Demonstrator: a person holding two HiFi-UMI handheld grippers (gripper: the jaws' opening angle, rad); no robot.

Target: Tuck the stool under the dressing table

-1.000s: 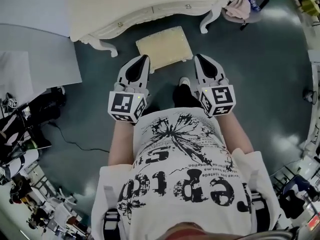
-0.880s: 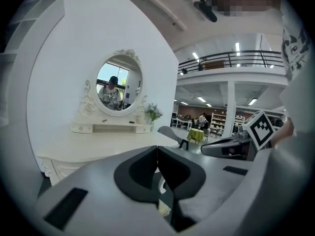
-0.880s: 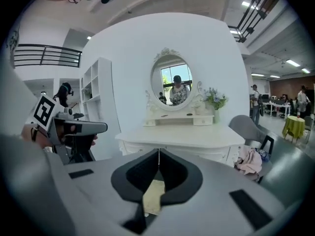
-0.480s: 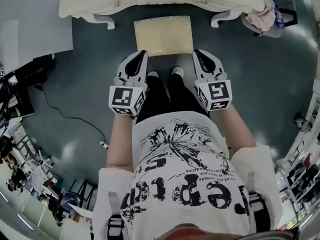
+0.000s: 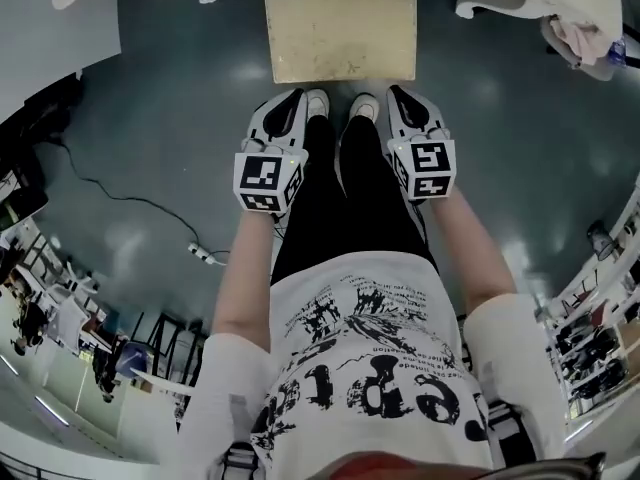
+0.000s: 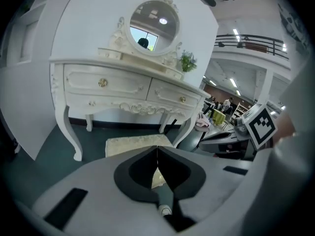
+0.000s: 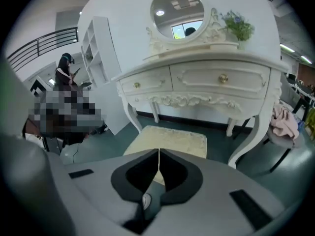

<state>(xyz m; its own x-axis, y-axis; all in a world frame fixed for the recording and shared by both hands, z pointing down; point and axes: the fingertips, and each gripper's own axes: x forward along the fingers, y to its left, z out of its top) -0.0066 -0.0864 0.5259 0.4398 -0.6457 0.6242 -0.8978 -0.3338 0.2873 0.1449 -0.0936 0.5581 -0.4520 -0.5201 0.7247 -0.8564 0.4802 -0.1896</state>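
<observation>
Both claws, left (image 5: 290, 96) and right (image 5: 400, 92), are closed on nothing, tips just short of the one stool (image 5: 340, 33), which stands on the floor in front of the counter (image 6: 123, 85). My two shoes (image 5: 318, 103) sit between them. One cable (image 5: 130, 203) trails left. Since a moment ago the counter has slid to my head view's top edge.

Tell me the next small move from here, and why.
Probably lower both to the stool's near edge, ready to push it forward. The left tongs and right tongs are shut with nothing between them, just short of the stool. The stool stands out in front of the dressing table, not yet under it.
</observation>
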